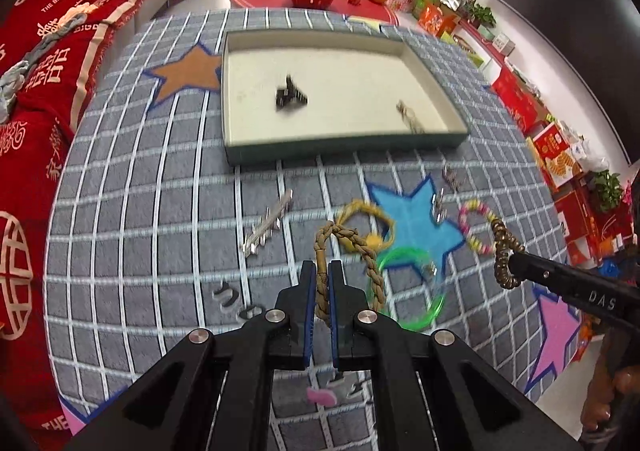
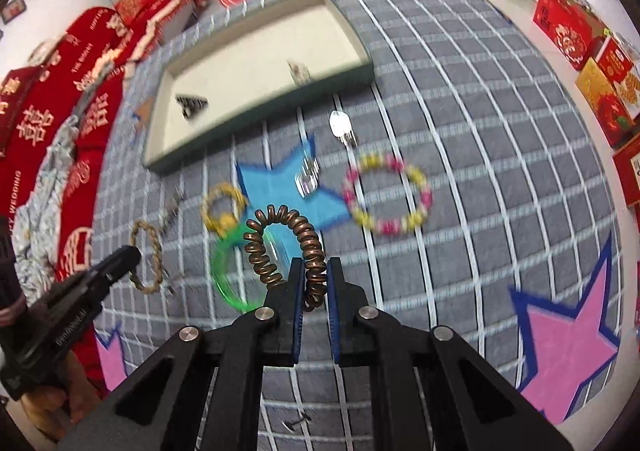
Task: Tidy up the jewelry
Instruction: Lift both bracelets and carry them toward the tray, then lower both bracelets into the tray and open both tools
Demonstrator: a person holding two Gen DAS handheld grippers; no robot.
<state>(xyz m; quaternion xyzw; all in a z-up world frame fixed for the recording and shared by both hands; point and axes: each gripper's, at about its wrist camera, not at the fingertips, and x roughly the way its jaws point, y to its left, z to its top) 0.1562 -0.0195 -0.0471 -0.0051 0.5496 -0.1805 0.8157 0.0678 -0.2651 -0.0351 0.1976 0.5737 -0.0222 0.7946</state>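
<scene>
While left claw [image 1: 322,275] clamps braided bracelet [image 1: 352,247], right claw [image 2: 314,271] clamps coiled bracelet [image 2: 288,239].

Both tools are built alike: the matte black plastic left gripper [image 1: 322,283] has two flat fingers [image 1: 307,291] edged with ribbed blue pads, carried on angular black linkage arms with triangular cut-outs. Four round silver pivot bolts [image 1: 277,316] shine at the joints. The matte black plastic right gripper [image 2: 314,279] shows the same blue-lined fingers [image 2: 295,291], silver bolts [image 2: 265,313] and hollowed arms. White lettering is printed along each tool's side. A bare hand [image 2: 48,403] wraps the left handle.
</scene>
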